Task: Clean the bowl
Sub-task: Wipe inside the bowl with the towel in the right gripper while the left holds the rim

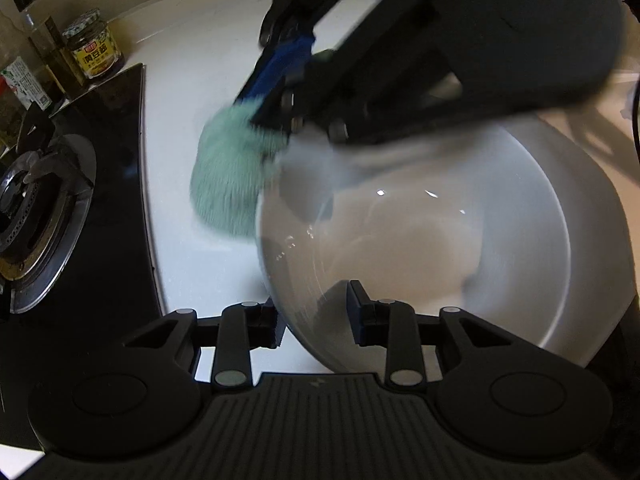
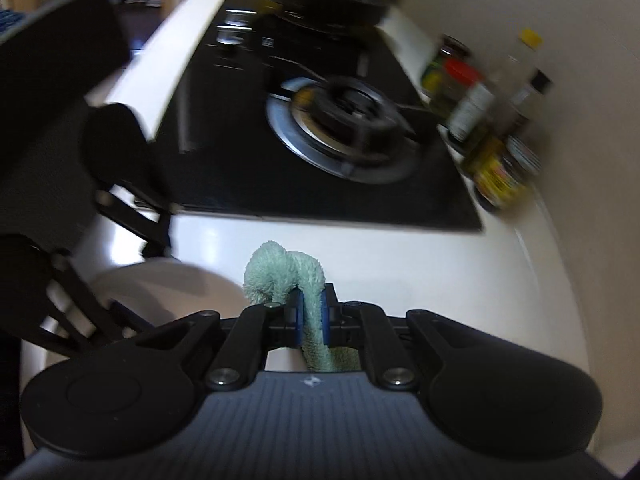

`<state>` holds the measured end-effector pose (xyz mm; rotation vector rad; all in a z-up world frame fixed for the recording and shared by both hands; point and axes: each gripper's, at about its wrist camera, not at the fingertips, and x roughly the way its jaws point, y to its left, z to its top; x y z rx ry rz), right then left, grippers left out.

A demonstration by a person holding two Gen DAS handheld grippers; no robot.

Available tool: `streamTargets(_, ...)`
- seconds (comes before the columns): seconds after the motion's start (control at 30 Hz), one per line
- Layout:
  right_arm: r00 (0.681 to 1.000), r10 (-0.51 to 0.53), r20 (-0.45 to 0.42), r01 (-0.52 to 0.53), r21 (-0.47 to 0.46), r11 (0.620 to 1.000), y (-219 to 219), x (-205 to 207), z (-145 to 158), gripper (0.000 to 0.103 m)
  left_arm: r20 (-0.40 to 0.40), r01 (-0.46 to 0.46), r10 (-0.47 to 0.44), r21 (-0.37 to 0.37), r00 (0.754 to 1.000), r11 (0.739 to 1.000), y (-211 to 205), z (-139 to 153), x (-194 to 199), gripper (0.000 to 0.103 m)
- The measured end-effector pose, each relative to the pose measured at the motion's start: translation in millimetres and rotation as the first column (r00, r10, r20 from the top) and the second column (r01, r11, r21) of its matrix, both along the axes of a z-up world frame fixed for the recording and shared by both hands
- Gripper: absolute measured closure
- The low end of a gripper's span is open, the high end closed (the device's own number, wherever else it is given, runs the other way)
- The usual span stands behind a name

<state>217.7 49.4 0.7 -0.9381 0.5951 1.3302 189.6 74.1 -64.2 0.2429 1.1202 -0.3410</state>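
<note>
Left wrist view: left gripper clenched on the near rim of the white bowl, one finger outside the wall, the other inside. Bowl tilted, smooth and glossy, with small bright glints and a thin wet film; resting over the white counter, beside the black stove. Right gripper above the far rim, grasping a green cloth that hangs just outside the bowl on the stove side. Cloth fluffy, like terry, blurred by motion. Jar with yellow label and some bottles against the wall.

Right wrist view: right gripper with blue pads pinching the green cloth; cloth folded over in a soft loop above the jaws, tail hanging below. Bowl at lower left, only partly visible. Round metal burner on glass-like black stove top, much blurred.

For a good wipe, probably best: keep the rim grip firm so the slippery bowl does not turn, bring the cloth back inside, press the soft loop flat on the curved wall, sweep from rim to bottom.
</note>
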Motion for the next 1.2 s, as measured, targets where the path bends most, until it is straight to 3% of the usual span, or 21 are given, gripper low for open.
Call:
streamTargets(0.2, 0.996, 0.05, -0.077, -0.046, 0.052, 0.998, -16.8, -17.0, 7.9, 0.096, 0.005, 0.027, -0.027, -0.016, 1.0, 1.0, -3.7, 1.1, 3.6, 0.066)
streamTargets(0.33, 0.996, 0.008, -0.084, -0.003, 0.062, 0.998, -40.9, -26.5, 15.2, 0.096, 0.002, 0.044, -0.044, -0.028, 0.999, 0.999, -4.8, 1.2, 8.0, 0.066)
streamTargets(0.47, 1.0, -0.015, -0.015, 0.016, 0.031, 0.999, -53.1, -36.1, 20.1, 0.096, 0.01, 0.068, -0.068, -0.016, 0.998, 0.998, -9.8, 1.0, 8.4, 0.066)
streamTargets(0.63, 0.984, 0.093, 0.153, -0.085, -0.058, 0.995, -37.6, -51.2, 9.9, 0.096, 0.016, 0.071, -0.071, -0.01, 0.997, 0.997, -10.2, 0.0, 9.8, 0.066)
streamTargets(0.77, 0.975, 0.126, 0.186, -0.108, -0.101, 0.989, -27.8, -50.5, 3.5, 0.095, 0.032, 0.048, -0.048, -0.012, 0.998, 0.999, -9.0, -1.0, 9.1, 0.065)
streamTargets(0.97, 0.971, 0.087, 0.222, -0.044, -0.19, 0.981, -34.5, -56.0, 0.6, 0.095, 0.068, -0.02, 0.021, -0.02, 0.997, 1.0, -8.8, 1.1, 2.2, 0.064)
streamTargets(1.2, 0.972, -0.13, 0.195, 0.176, -0.242, 0.954, -59.2, -63.1, 2.3, 0.095, 0.078, -0.077, 0.079, -0.033, 0.994, 0.997, -6.4, -1.6, 6.4, 0.063)
